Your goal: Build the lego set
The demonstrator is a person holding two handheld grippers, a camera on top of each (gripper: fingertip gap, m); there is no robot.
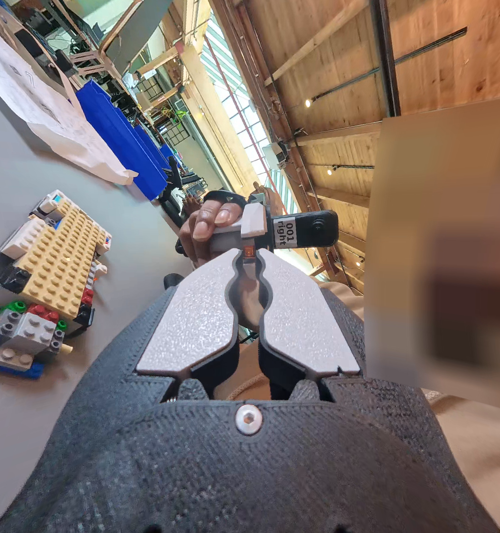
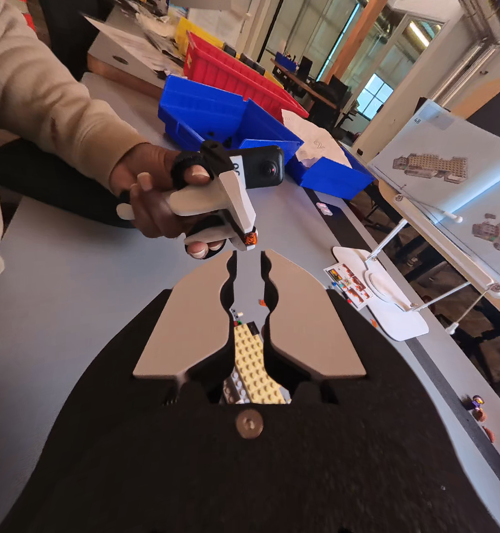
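The left gripper (image 1: 248, 256) had its jaws drawn almost together, pinching a small translucent orange piece (image 1: 248, 252) right at the tips, with a textured grey finger (image 1: 197, 311) pressing on each side. It was held up off the grey table (image 1: 133, 230), pointing toward the other tool.

The right gripper (image 2: 248, 255) faced it tip to tip. Its jaws stood narrowly apart with nothing between them (only bare tabletop showed through the gap), and its tips were just short of the orange piece without touching it. Both tools were held clear of the surface, each in a hand (image 2: 156, 202). A beige sleeve (image 2: 41, 101) covered the arm behind the left one.

Below the right gripper, seen through the gap at the root of its fingers, lay a brick model (image 2: 251, 366) topped with a tan studded plate. From the left wrist view it sat on the table well off to the side. A loose orange bit (image 2: 262, 302) lay near it.

Farther out, a sticker sheet (image 2: 347, 285) rested on the foot of a white stand (image 2: 393, 314) carrying an open instruction booklet (image 2: 445, 161). Beyond those stood blue bins (image 2: 202, 115), a crumpled white paper (image 1: 55, 115) and a red bin (image 2: 228, 72).
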